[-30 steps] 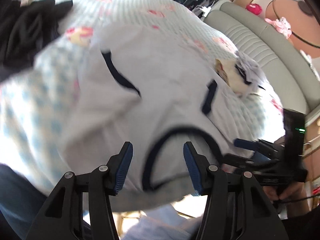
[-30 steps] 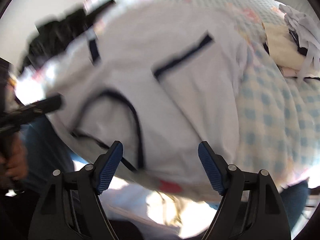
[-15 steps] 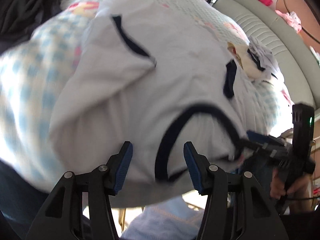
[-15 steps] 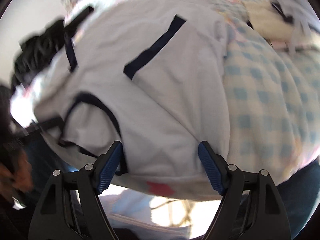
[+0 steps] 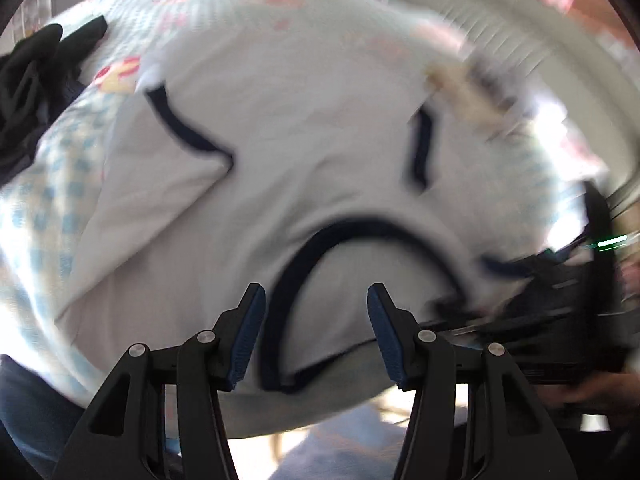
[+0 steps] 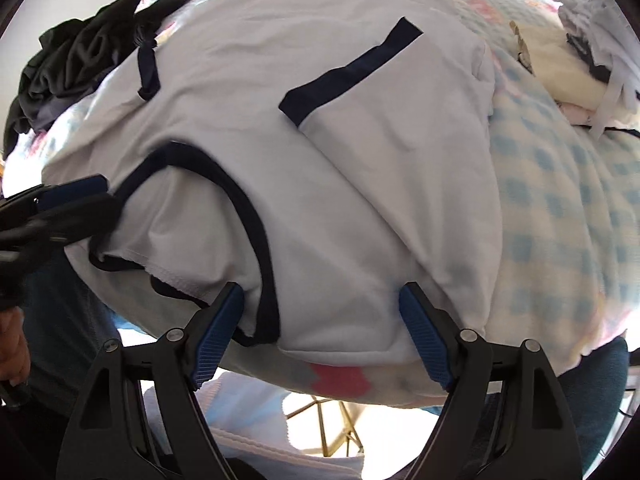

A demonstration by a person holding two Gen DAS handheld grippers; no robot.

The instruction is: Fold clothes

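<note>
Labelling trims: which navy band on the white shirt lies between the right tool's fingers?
The curved neckline trim of the white shirt; the straight sleeve cuffs lie farther up, away from the right tool.

surface: checked blanket (image 6: 560,208) | on it: white shirt (image 6: 320,168); dark clothes (image 6: 76,64); pale garments (image 6: 560,60)

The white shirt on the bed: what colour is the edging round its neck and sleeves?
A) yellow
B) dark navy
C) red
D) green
B: the white shirt has dark navy bands along both sleeve ends and round the neck hole, clear in the right wrist view; it lies on the blue checked blanket.
</note>
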